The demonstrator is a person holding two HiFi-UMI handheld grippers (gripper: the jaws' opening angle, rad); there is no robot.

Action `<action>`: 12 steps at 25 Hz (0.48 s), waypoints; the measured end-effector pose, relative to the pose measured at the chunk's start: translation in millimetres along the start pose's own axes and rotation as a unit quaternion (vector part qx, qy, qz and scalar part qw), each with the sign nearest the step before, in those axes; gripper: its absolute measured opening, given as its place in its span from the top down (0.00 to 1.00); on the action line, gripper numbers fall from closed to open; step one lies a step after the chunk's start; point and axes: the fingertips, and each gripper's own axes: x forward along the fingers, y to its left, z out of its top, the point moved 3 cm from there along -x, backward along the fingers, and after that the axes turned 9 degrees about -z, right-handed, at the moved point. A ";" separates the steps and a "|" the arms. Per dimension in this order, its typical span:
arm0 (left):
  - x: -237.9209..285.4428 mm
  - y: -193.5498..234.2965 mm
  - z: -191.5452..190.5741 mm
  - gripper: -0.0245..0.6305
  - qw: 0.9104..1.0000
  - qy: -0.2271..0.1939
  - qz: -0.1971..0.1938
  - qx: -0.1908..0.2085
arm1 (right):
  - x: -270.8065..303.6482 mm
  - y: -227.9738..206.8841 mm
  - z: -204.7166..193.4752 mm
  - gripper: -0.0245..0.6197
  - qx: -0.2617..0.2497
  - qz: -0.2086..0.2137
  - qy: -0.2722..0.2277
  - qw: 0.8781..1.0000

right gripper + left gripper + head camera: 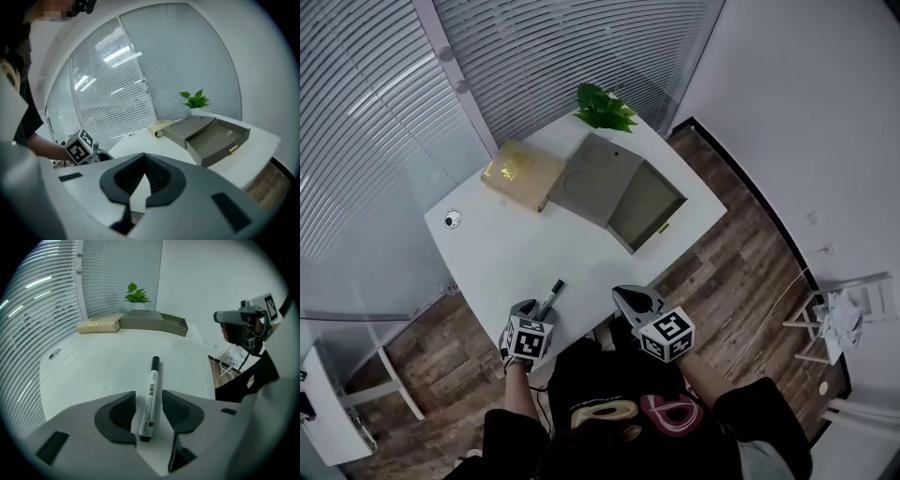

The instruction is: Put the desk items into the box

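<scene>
White marker (152, 380) with a black cap lies near the tabletop's (516, 253) front edge, between the left hand-held gripper's (149, 401) parted jaws. The right hand-held gripper (145, 161) is closed and empty.

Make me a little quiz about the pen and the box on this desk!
1. True or false: the left tool is squeezing the marker.
2. What stands at the far corner of the desk? A: plant. B: mug. C: lamp.
3. Is the grey box open or closed?
Key: 1 false, the marker lies loose between open jaws; 2 A; 3 open.
</scene>
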 end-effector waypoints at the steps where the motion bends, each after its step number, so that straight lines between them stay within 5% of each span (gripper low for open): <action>1: 0.0 -0.2 0.0 0.68 1.000 -0.001 -0.003 0.000 | 1.4 -0.1 -0.4 0.95 0.001 0.002 0.001 1.000; 12: 1.1 -2.5 0.1 0.72 1.000 0.006 -0.004 0.006 | 7.1 -5.3 4.2 0.95 0.002 0.011 0.002 1.000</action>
